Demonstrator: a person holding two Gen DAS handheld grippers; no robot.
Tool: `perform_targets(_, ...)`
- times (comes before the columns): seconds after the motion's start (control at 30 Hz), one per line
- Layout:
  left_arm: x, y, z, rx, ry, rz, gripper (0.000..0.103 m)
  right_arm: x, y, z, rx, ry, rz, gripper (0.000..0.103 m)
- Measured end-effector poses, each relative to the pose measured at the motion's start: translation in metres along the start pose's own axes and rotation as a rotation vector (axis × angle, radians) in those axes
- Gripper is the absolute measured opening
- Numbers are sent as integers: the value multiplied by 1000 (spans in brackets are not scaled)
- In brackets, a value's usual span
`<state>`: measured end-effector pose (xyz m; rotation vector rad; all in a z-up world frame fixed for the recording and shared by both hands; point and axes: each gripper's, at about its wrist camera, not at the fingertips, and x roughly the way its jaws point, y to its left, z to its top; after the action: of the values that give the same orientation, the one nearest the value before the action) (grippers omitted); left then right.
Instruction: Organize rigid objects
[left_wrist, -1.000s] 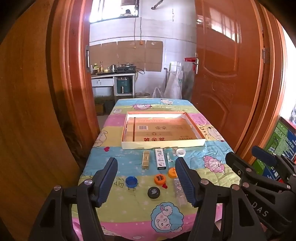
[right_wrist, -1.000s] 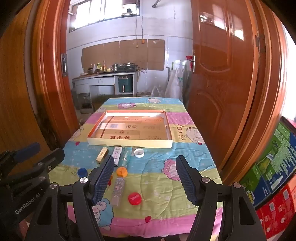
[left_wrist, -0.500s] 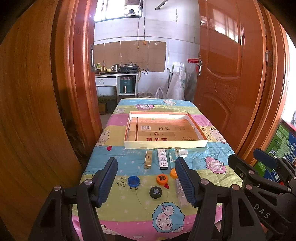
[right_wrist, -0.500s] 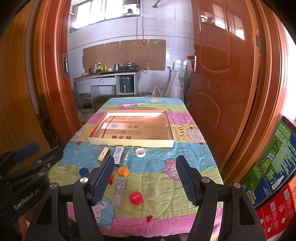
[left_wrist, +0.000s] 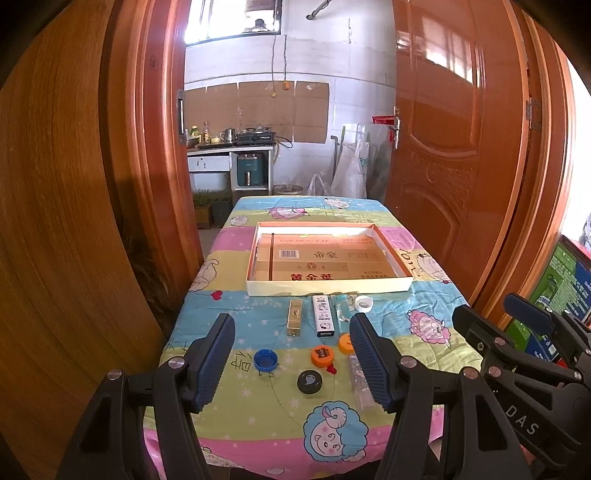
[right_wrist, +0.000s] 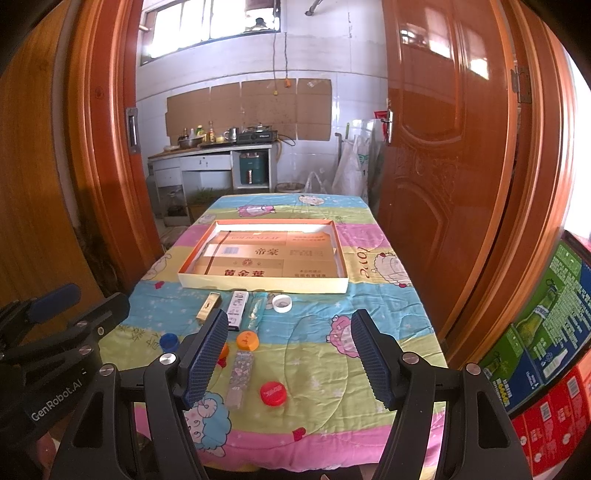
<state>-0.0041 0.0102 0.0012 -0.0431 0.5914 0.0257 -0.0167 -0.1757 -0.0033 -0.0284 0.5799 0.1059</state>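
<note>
A shallow cardboard tray (left_wrist: 328, 288) (right_wrist: 258, 286) lies mid-table. In front of it lie a gold lighter (left_wrist: 294, 322) (right_wrist: 207, 310), a white lighter (left_wrist: 323, 320) (right_wrist: 236, 314), a clear lighter (right_wrist: 256, 314), a white cap (left_wrist: 364, 303) (right_wrist: 282, 303), a blue cap (left_wrist: 265, 360) (right_wrist: 169, 341), orange caps (left_wrist: 322, 356) (right_wrist: 247, 340), a black cap (left_wrist: 309, 382), a red cap (right_wrist: 273, 393) and a patterned lighter (right_wrist: 240, 373). My left gripper (left_wrist: 291, 363) and right gripper (right_wrist: 290, 363) are open and empty, held above the table's near end.
The table wears a cartoon-print cloth (left_wrist: 332, 435). Wooden doors (left_wrist: 443, 147) flank it on both sides. Printed cartons (right_wrist: 546, 343) stand at the right. A kitchen counter (right_wrist: 207, 155) is behind.
Both grippers rose and drew slightly back from the table; the view now sits higher. Nothing on the table moved. Both stay open.
</note>
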Motion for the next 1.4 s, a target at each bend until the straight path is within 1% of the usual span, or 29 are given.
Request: perform_targets(1.4, 1, -5, -4, 5, 13, -4, 65, -3, 4, -1, 1, 5, 3, 71)
